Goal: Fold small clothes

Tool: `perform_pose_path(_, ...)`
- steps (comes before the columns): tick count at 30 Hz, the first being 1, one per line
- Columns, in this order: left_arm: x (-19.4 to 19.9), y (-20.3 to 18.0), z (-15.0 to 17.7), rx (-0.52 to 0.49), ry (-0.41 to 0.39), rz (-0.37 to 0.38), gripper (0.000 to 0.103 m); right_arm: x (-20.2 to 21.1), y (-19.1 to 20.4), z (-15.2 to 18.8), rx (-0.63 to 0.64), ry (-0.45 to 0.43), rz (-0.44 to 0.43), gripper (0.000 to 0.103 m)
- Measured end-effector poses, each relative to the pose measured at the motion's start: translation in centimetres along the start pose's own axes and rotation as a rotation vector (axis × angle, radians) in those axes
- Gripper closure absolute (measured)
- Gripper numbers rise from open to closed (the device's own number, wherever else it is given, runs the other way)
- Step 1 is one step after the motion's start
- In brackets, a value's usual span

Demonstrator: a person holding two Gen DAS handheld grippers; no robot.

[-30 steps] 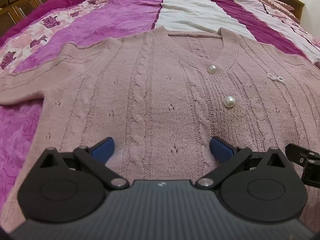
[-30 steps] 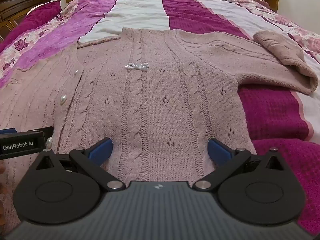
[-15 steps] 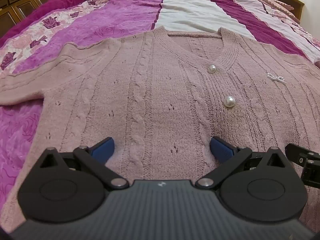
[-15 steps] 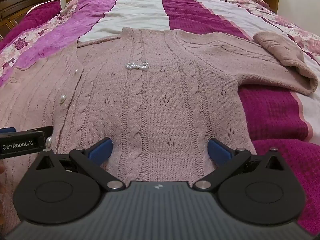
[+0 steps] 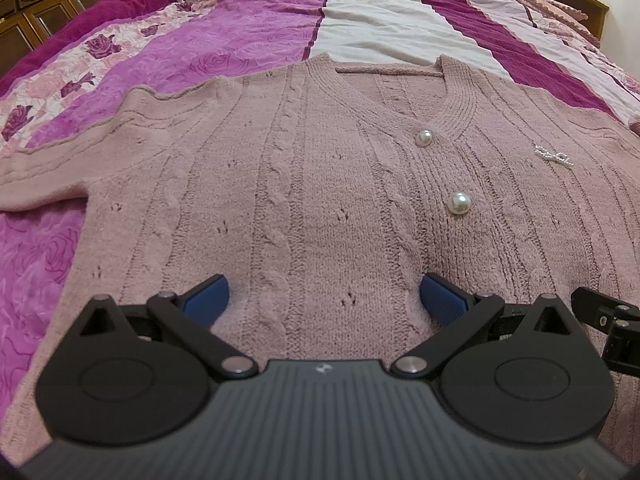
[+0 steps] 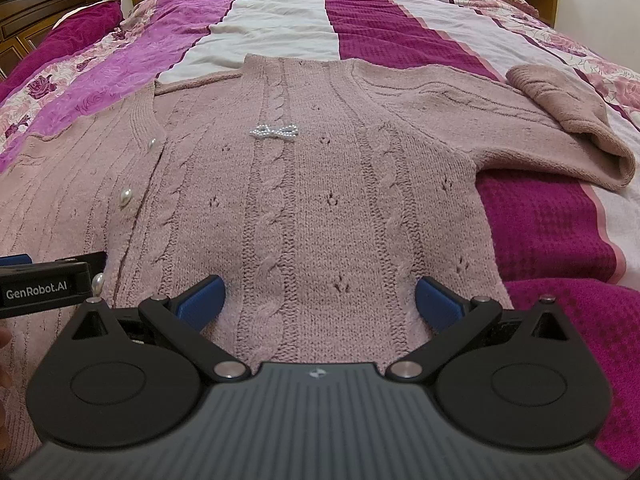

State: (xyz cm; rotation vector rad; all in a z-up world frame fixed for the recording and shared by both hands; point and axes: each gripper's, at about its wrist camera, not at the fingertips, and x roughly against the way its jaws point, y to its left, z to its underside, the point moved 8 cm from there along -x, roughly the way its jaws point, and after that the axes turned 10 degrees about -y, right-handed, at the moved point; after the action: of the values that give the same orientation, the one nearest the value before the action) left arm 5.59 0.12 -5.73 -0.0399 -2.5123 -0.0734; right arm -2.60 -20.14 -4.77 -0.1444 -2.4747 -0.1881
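Across the striped bedspread [image 5: 400, 20], flat and face-up: pink cable-knit cardigan [image 5: 320, 200]. Soft, floppy, probably stretchy; best pinched at hem or sleeve [image 6: 560, 120], avoiding pearl buttons [image 5: 459, 203]. Left gripper [image 5: 324, 300] and right gripper [image 6: 318, 298] spread wide, empty.

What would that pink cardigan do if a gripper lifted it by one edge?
The cardigan would probably droop and stretch: it is soft knit, lying limp on the bedspread. It likely grips rather than slips, being fuzzy. Its pearl buttons might snag or knock.
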Motion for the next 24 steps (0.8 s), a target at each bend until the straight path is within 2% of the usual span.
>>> perform_pose_path(24, 0.02, -0.1, 0.01, -0.002, -0.001, -0.001, 0.0, 0.01, 0.02, 0.03, 0.001, -0.001, 0.001, 0.0)
